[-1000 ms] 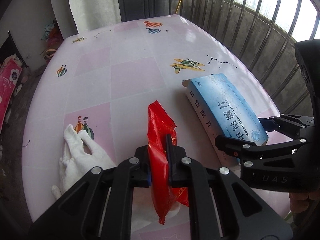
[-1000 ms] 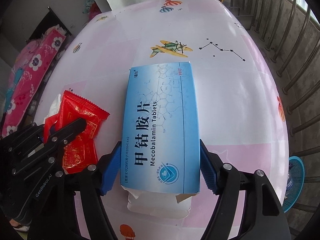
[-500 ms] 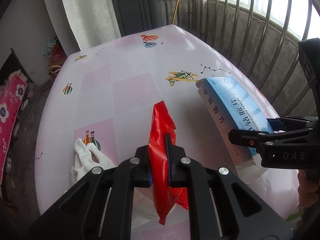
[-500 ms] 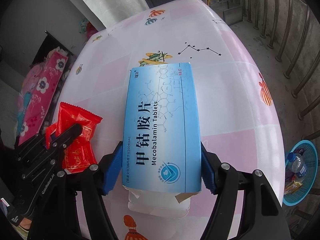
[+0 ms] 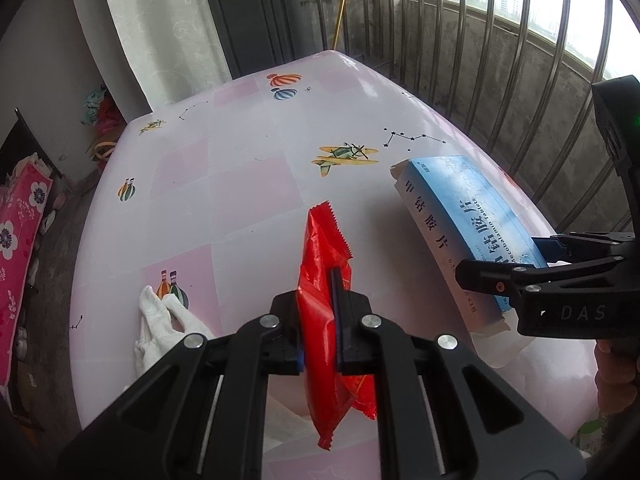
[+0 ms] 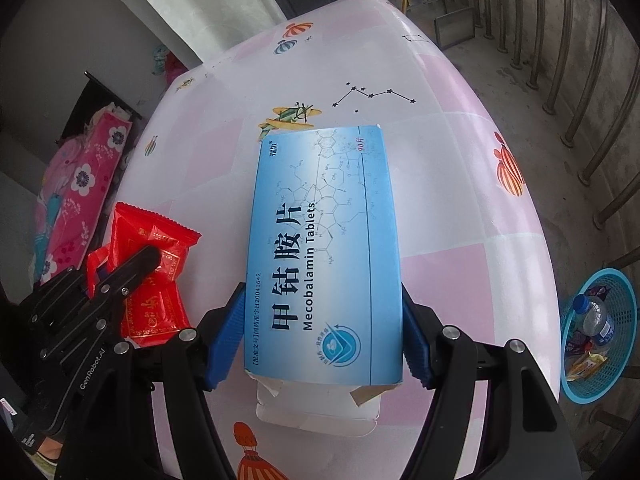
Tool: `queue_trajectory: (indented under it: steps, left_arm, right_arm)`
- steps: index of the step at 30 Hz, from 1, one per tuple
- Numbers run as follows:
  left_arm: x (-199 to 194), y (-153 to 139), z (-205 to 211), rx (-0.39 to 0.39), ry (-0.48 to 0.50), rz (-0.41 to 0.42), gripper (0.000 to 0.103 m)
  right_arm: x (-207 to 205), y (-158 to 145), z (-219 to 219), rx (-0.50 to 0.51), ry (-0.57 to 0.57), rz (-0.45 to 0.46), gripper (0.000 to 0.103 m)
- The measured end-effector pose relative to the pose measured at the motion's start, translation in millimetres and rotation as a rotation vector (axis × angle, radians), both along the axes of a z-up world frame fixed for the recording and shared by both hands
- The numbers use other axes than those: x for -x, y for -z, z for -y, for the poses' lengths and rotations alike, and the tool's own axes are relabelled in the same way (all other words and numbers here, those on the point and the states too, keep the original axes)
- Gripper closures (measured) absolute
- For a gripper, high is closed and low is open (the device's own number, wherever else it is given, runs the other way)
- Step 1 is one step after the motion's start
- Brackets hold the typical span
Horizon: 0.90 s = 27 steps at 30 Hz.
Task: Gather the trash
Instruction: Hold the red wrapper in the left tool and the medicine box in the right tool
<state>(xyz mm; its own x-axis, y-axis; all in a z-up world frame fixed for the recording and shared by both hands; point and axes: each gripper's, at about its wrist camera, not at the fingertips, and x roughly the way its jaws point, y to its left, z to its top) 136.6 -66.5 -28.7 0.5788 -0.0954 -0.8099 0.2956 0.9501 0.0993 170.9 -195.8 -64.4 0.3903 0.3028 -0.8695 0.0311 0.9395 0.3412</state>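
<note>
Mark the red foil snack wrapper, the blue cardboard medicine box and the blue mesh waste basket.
red foil snack wrapper [image 5: 320, 280]: left wrist view, upper body.
blue cardboard medicine box [image 6: 324, 248]: right wrist view, printed top face.
blue mesh waste basket [image 6: 624, 288]: right wrist view, rim.

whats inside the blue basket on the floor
In the basket lie a plastic bottle and some wrappers. Its wall and the table edge hide whatever lies deeper.

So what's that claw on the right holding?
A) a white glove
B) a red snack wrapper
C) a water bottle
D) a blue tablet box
D: the right gripper has its fingers pressed on both long sides of the blue tablet box, which sits between them over the table.
</note>
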Motion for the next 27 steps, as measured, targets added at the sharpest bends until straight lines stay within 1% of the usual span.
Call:
queue_trajectory:
  steps: [11,27]
  left_arm:
    - [-4.2,14.9,1.2,0.047,0.002,-0.061,0.095]
    - [-3.4,17.5,2.8,0.049,0.004,-0.068,0.095]
  right_arm:
    - [-6.8,8.4,-3.0,0.020,-0.010,-0.013,0.036]
    - [-7.8,8.8,-3.2,0.018,-0.010,-0.013,0.036]
